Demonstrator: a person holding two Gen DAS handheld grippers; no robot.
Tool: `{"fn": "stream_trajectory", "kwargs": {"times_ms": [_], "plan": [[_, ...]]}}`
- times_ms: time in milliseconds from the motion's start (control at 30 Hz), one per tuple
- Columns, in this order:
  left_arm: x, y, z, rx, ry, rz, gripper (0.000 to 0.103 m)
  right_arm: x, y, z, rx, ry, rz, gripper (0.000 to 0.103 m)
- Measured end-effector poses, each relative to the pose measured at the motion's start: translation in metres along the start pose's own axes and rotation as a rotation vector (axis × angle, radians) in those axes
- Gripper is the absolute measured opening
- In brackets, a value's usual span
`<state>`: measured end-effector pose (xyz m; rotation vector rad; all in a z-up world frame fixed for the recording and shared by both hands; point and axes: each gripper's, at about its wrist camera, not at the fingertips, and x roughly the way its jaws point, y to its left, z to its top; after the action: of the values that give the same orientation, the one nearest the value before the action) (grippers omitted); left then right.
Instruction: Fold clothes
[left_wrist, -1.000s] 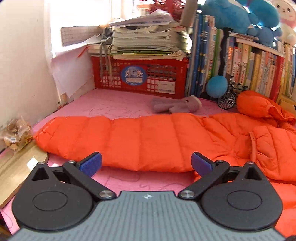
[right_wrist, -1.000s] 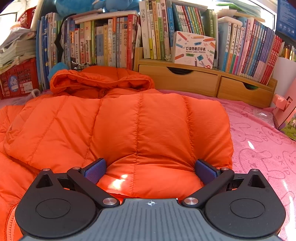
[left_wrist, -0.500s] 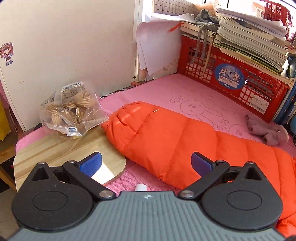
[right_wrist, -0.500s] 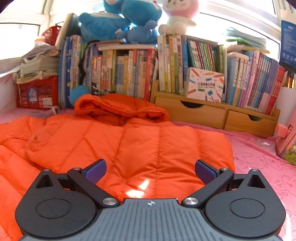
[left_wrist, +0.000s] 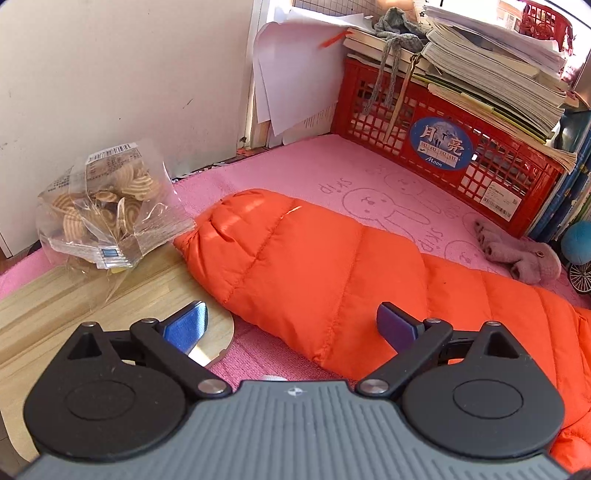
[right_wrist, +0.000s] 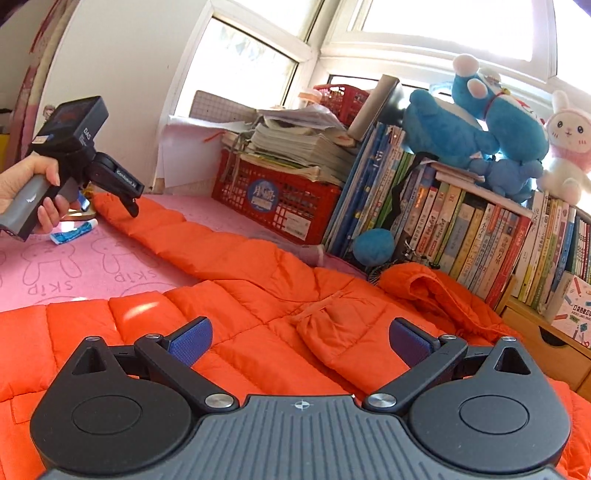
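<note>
Jacket sleeve | left gripper closing, ungripped | right gripper open, empty

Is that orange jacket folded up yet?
Not yet. The orange jacket lies spread over the pink mat, its sleeve stretched straight out.

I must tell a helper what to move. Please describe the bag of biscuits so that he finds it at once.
Find the red crate of papers, then the orange jacket's sleeve. The biscuit bag stands at the cuff, on a wooden board. It alone is clear plastic.
</note>
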<state>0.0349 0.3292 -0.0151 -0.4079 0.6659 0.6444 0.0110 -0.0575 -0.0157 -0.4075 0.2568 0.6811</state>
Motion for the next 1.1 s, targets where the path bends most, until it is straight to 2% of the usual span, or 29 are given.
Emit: {"fn": "stream_trajectory", "kwargs": {"times_ms": [67, 100, 133, 200, 300, 400, 533, 633, 767, 867, 933, 1000, 1067, 1100], "plan": [[0.002, -0.003, 0.0, 0.016, -0.018, -0.004, 0.09, 0.002, 0.003, -0.004, 0.004, 0.015, -0.006, 0.103], [0.003, -0.005, -0.001, 0.013, -0.025, 0.012, 0.081, 0.003, 0.003, -0.005, 0.006, 0.021, -0.01, 0.103], [0.005, -0.007, -0.001, 0.007, -0.031, 0.032, 0.063, 0.004, 0.003, -0.006, 0.011, 0.026, -0.014, 0.103], [0.008, -0.011, -0.001, -0.004, -0.045, 0.071, 0.045, 0.005, 0.0, -0.009, 0.04, 0.034, -0.023, 0.103], [0.009, -0.015, -0.001, -0.027, -0.076, 0.066, 0.032, 0.009, -0.009, -0.014, 0.102, 0.053, -0.045, 0.103], [0.005, -0.022, 0.0, -0.029, -0.103, 0.01, 0.02, 0.011, -0.023, -0.017, 0.185, 0.07, -0.055, 0.103], [-0.011, -0.031, 0.001, -0.037, -0.149, -0.152, 0.017, 0.01, -0.047, -0.023, 0.325, 0.084, -0.053, 0.103], [-0.025, -0.042, -0.001, 0.004, -0.17, -0.29, 0.017, 0.009, -0.063, -0.029, 0.434, 0.089, -0.049, 0.103], [-0.026, -0.05, -0.003, 0.0, -0.112, -0.438, 0.017, 0.009, -0.08, -0.037, 0.559, 0.092, -0.033, 0.103], [-0.02, -0.053, -0.006, -0.028, -0.057, -0.491, 0.018, 0.008, -0.088, -0.042, 0.617, 0.088, -0.018, 0.103], [-0.013, -0.052, -0.008, -0.056, 0.01, -0.534, 0.018, 0.008, -0.09, -0.043, 0.635, 0.087, -0.013, 0.103], [-0.008, -0.05, -0.012, -0.096, 0.049, -0.543, 0.019, 0.009, -0.091, -0.044, 0.644, 0.089, -0.011, 0.103], [-0.005, -0.044, -0.018, -0.146, 0.071, -0.533, 0.024, 0.01, -0.091, -0.043, 0.643, 0.093, -0.01, 0.103], [-0.006, -0.04, -0.021, -0.177, 0.077, -0.526, 0.034, 0.01, -0.091, -0.043, 0.643, 0.096, -0.01, 0.103]]}}
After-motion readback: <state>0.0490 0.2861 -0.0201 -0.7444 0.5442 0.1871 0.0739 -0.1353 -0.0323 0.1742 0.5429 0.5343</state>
